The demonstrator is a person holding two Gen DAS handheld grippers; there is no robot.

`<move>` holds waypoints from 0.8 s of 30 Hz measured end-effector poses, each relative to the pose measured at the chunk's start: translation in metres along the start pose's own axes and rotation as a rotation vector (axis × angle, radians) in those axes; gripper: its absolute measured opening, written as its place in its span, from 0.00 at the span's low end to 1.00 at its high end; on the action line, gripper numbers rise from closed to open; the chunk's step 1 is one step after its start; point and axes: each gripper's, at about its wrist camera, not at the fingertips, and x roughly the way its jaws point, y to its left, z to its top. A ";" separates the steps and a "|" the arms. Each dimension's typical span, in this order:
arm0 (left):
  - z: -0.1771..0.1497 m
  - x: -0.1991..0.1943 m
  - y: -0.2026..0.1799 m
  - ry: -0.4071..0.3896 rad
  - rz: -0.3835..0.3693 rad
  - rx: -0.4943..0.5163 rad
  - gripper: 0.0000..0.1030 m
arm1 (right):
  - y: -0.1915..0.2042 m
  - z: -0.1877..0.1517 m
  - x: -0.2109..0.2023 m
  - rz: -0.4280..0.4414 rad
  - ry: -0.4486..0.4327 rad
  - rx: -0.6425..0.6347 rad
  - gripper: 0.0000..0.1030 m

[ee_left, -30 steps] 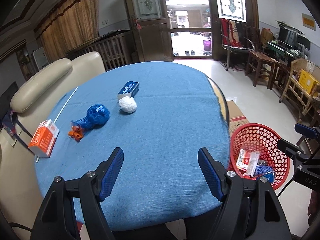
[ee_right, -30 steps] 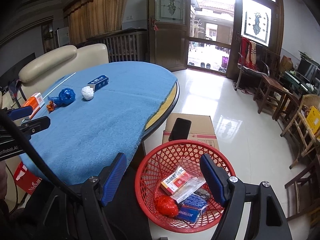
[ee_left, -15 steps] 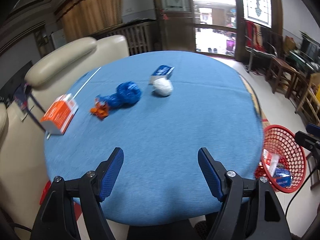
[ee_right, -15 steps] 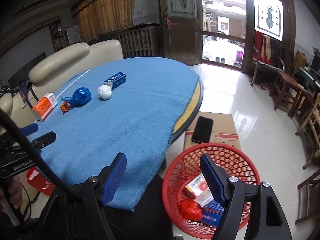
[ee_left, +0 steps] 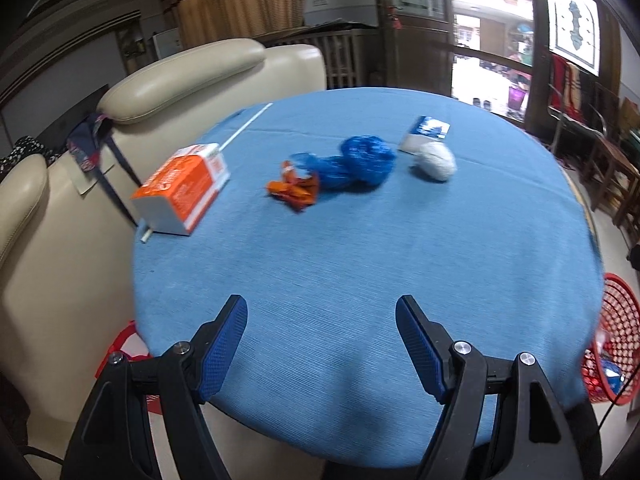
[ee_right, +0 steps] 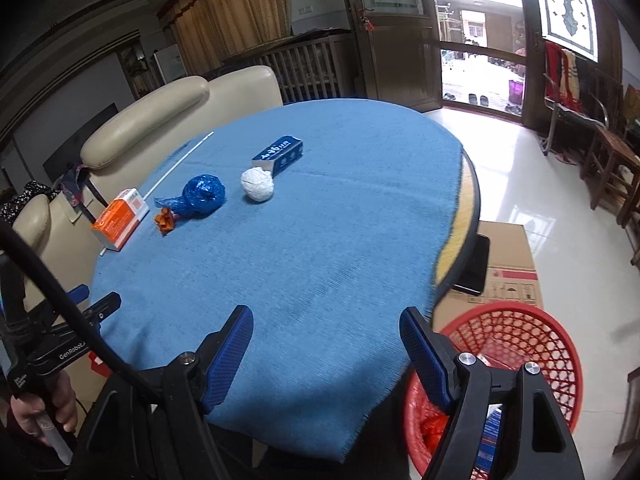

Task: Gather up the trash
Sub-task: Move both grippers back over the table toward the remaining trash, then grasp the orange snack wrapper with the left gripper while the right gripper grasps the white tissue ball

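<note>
A: Why are the left gripper point(ee_left: 320, 344) and right gripper point(ee_right: 326, 350) both spread wide, holding nothing?

B: To grab trash. The crumpled white paper ball point(ee_right: 257, 185) sits far from the red plastic mesh basket point(ee_right: 520, 344).

Round bench point(ee_left: 360, 280) under blue cloth, ahead of both tongs. Far left: orange-white carton point(ee_left: 182, 188), white straw point(ee_right: 180, 164). Beyond, centre: orange wrapper point(ee_left: 294, 190), blue bag point(ee_left: 360, 164), white paper ball point(ee_left: 436, 162), blue box point(ee_right: 278, 154).
</note>
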 end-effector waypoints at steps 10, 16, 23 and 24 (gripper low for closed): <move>0.028 0.037 0.046 0.032 0.024 -0.057 0.75 | 0.023 0.047 0.046 0.088 0.037 0.011 0.76; 0.056 0.069 0.065 0.068 -0.052 -0.125 0.75 | 0.038 0.076 0.086 0.144 0.074 0.024 0.76; 0.084 0.127 0.073 0.171 -0.122 -0.215 0.75 | 0.051 0.102 0.140 0.179 0.127 0.040 0.76; 0.087 0.135 0.074 0.186 -0.130 -0.231 0.75 | 0.052 0.105 0.147 0.186 0.134 0.042 0.76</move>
